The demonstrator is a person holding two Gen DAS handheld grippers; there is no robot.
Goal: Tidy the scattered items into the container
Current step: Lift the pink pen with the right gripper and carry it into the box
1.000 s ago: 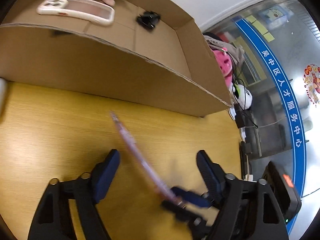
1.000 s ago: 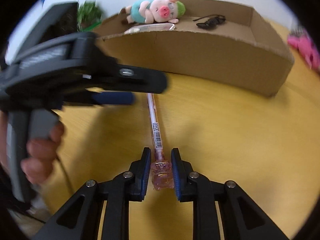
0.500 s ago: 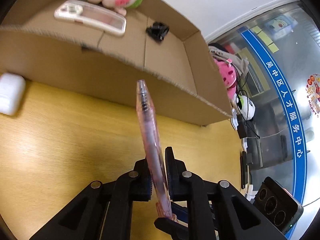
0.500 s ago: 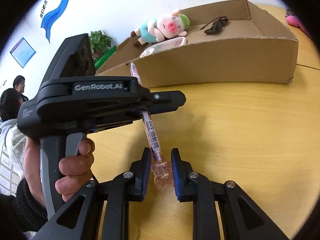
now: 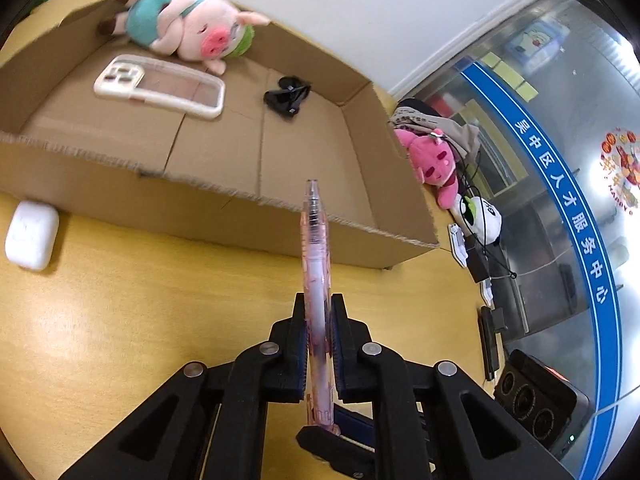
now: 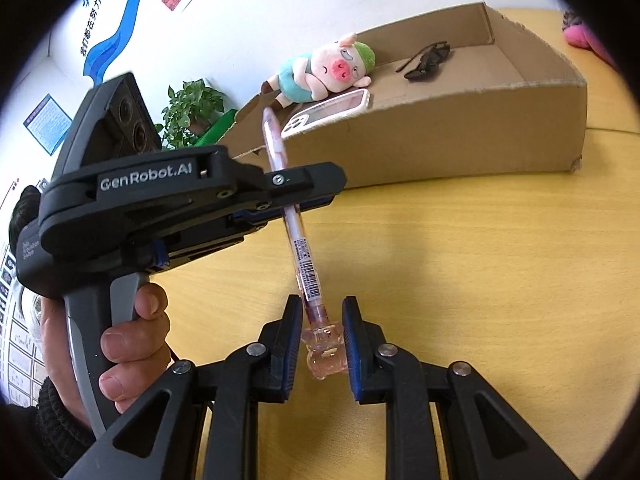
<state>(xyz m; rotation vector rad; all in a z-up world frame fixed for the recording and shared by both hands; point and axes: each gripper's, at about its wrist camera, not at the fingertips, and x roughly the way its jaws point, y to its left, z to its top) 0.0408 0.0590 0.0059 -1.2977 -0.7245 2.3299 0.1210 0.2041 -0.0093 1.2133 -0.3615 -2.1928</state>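
A: Nearest to us, the right gripper [image 6: 321, 345] had its pads on the pen's [image 6: 297, 242] pink charm end, low at 6 o'clock in the right view. The left gripper [image 5: 319, 338] was clamped narrow on the barrel further up. So we had the pen held in two places, clear of the table [image 6: 480, 280], its tip slanting toward 11 o'clock.

B: Two grips on one thin pen looked like the risk to us. We judged that one had to let go before either hand moved far, or the barrel would bend or twist. Since the left held the middle, we thought the right should release the charm and back straight off.

A: Agreed. Then the left could carry the pen over the near wall of the box [image 5: 248, 208], at 12 o'clock, high enough that the tip cleared the ragged edge, and open over bare cardboard.

B: There was room at 1 o'clock, away from the phone case [image 5: 160, 86], the pig [image 5: 184, 26] and the sunglasses [image 5: 287, 96] already inside.

A: What couldn't we see?

B: In the left view the pen's lower end ran behind the gripper, so the charm was hidden there. The left pads were mostly covered by the gripper's own body in the right view.

A: The earbud case [image 5: 31, 234] sat on the table at 9 o'clock, just beside the box. Whether more items lay loose beyond the frames, we couldn't tell.
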